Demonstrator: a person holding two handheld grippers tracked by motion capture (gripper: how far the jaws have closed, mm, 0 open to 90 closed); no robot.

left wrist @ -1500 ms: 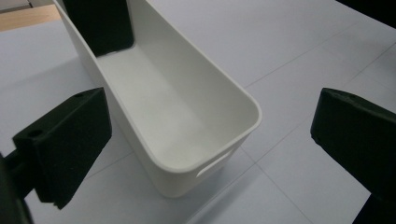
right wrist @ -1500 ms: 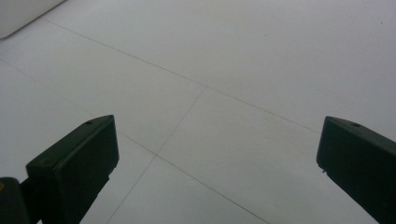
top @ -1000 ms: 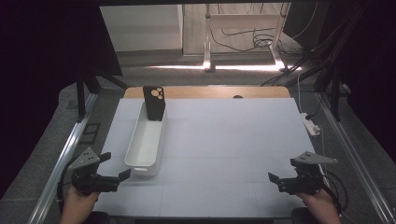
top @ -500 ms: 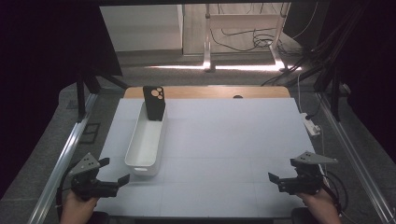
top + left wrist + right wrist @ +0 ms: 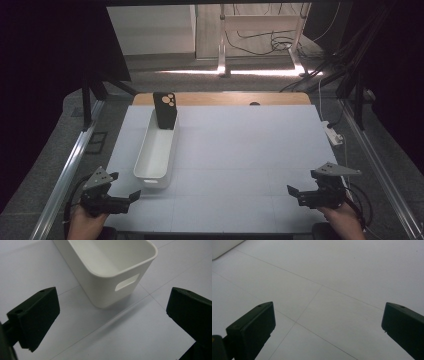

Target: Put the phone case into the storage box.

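Two wide-jawed grippers, unmarked white bin (image 5: 156,150).

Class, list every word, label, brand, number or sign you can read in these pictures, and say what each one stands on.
None can be read.
White bin: plain, no label.
Black phone case standing in its far end: no legible brand or mark.
White table mat: thin grid lines, no text.
Left tongs and right tongs: unmarked.

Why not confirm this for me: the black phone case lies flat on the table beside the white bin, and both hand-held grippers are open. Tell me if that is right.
Not quite. In the high view the black phone case stands upright in the far end of the white bin, not flat on the table beside it. The rest holds: the left hand-held gripper and right hand-held gripper are both open.
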